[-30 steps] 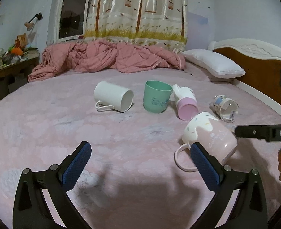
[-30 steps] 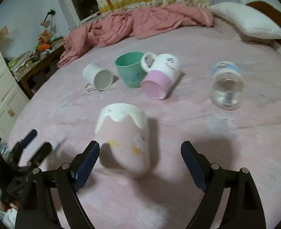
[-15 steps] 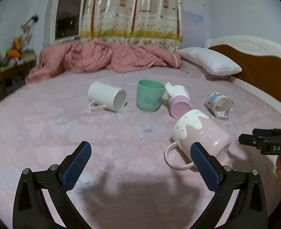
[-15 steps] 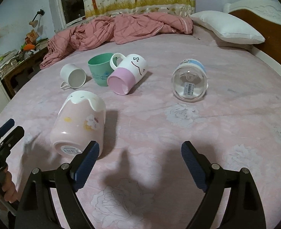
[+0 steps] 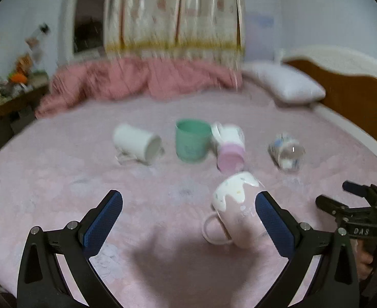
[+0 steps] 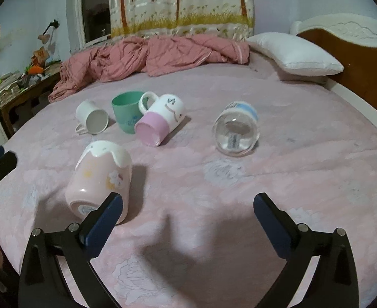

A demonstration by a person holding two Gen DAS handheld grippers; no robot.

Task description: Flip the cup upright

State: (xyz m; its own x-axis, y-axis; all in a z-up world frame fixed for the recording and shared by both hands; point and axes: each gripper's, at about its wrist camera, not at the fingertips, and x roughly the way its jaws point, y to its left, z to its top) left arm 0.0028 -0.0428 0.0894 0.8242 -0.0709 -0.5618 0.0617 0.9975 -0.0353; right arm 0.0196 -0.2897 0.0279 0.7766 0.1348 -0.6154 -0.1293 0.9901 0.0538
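A pink mug with a white drip rim (image 5: pixel 239 210) (image 6: pixel 100 177) lies on its side on the pink bed sheet, base toward me in the right wrist view. My left gripper (image 5: pixel 188 220) is open and empty; its right finger (image 5: pixel 273 220) overlaps the mug's side. My right gripper (image 6: pixel 188 220) is open and empty; its left finger (image 6: pixel 103 220) stands just in front of the mug's base. Farther back a white mug (image 6: pixel 92 118), a pink-and-white mug (image 6: pixel 160 120) and a clear glass cup (image 6: pixel 236 131) lie on their sides. A green cup (image 6: pixel 127 111) stands upright.
A crumpled pink quilt (image 6: pixel 150 56) lies at the far side of the bed. A white pillow (image 6: pixel 296 55) and a wooden headboard (image 6: pixel 355 59) are at the right. A cluttered desk (image 6: pixel 16 84) stands off the bed's left edge.
Both grippers have pulled back and lifted from the pink mug, which lies on its side. The left wrist view is now blurred by motion and has moved closer to the mug.
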